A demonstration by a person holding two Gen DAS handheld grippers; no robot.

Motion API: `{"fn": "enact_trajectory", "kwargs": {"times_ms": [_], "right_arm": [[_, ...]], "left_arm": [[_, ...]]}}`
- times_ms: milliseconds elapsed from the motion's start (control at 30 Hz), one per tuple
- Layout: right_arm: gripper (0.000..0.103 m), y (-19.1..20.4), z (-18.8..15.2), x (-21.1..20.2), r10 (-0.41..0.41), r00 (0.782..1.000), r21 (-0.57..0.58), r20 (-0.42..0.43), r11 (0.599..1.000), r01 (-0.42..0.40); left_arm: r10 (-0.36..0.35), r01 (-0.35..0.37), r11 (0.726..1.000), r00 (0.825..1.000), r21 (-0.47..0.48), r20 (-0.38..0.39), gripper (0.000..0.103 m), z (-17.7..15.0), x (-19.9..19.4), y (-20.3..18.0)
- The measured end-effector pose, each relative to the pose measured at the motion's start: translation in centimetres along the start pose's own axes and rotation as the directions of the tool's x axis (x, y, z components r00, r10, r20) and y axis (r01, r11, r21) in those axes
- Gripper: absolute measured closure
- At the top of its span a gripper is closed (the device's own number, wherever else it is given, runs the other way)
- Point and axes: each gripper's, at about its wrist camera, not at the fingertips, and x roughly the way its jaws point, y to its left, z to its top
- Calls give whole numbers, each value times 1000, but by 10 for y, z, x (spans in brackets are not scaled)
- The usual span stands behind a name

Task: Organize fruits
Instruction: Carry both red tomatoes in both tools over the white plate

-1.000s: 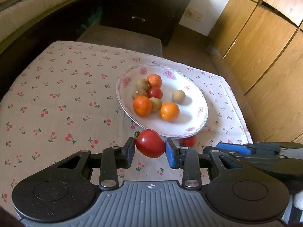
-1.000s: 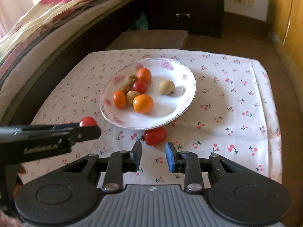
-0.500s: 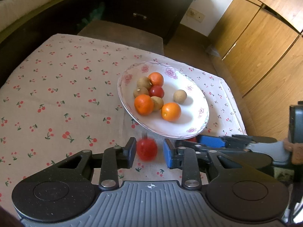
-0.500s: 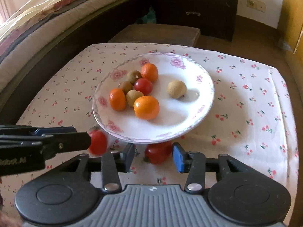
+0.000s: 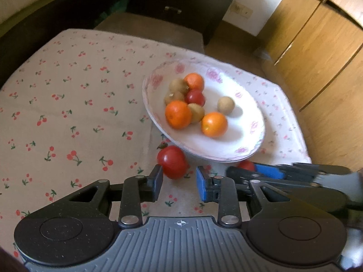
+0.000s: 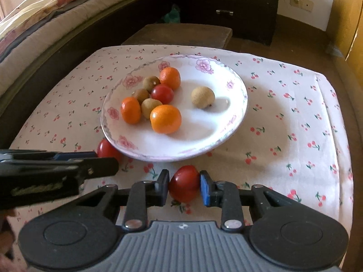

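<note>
A cherry-print cloth covers the tabletop [image 6: 283,122], and on it sits a white plate [image 6: 226,122] with pink flowers round its rim. The plate holds three oranges, one small red tomato and four brown round fruits, one of these lying apart toward the right.

Two more tomatoes lie on the cloth, just off the plate's near edge. The right tomato [image 6: 185,185] sits between the fingers of the right hand-held gripper [image 6: 184,187]; its jaws are closing and both pads appear to touch the fruit's sides. This tomato is slightly oblong, its long axis running roughly upright in the right wrist view.

The left tomato [image 5: 172,162] lies just past the fingertips of the left hand-held gripper [image 5: 179,184], its green stem end pointing up and left toward the plate. The black left pad touches its side; the blue right pad stands clear, so the jaws are open around nothing.

In the right wrist view, faint lettering shows on the left gripper's side, too blurred to read.

Beyond the tabletop stand a brown stool [image 6: 181,34], a dark drawer chest [image 6: 226,6], a bed [image 6: 45,22] with bedding at left, and wooden cupboard doors [image 5: 317,56] at right
</note>
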Motion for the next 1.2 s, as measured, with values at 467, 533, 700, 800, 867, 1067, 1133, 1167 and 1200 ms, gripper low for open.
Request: {"fn": "enact_trajectory", "kwargs": {"times_ms": [467, 533, 700, 800, 867, 1067, 1133, 1167, 1200], "right_arm": [[73, -4, -4, -6, 12, 1000, 8, 1, 1000, -12], [73, -3, -4, -7, 11, 1000, 5, 2, 1000, -11], [73, 1, -7, -11, 15, 1000, 0, 1, 1000, -15], [73, 3, -10, -18, 18, 1000, -3, 6, 1000, -18], [73, 5, -13, -23, 20, 1000, -4, 10, 1000, -20], [74, 7, -19, -38, 19, 1000, 2, 21, 1000, -19], [75, 9, -20, -44, 23, 999, 4, 29, 1000, -24], [75, 11, -20, -46, 25, 999, 5, 33, 1000, -25], [76, 13, -20, -49, 24, 999, 4, 37, 1000, -25]], "left_arm": [[46, -42, 998, 996, -57, 74, 63, -1, 13, -2], [47, -43, 998, 995, -50, 86, 66, -2, 14, -3], [37, -35, 999, 996, -29, 78, 66, -7, 8, 1], [41, -41, 999, 997, 3, 68, 66, -14, 1, 0], [39, -40, 999, 998, 14, 58, 67, -19, -4, 1], [30, -31, 999, 999, 17, 42, 67, -31, -18, 1], [24, -25, 999, 999, 25, 46, 67, -33, -24, -3], [21, -23, 999, 999, 30, 49, 67, -33, -26, -5], [19, -21, 999, 998, 37, 52, 67, -34, -29, -7]]}}
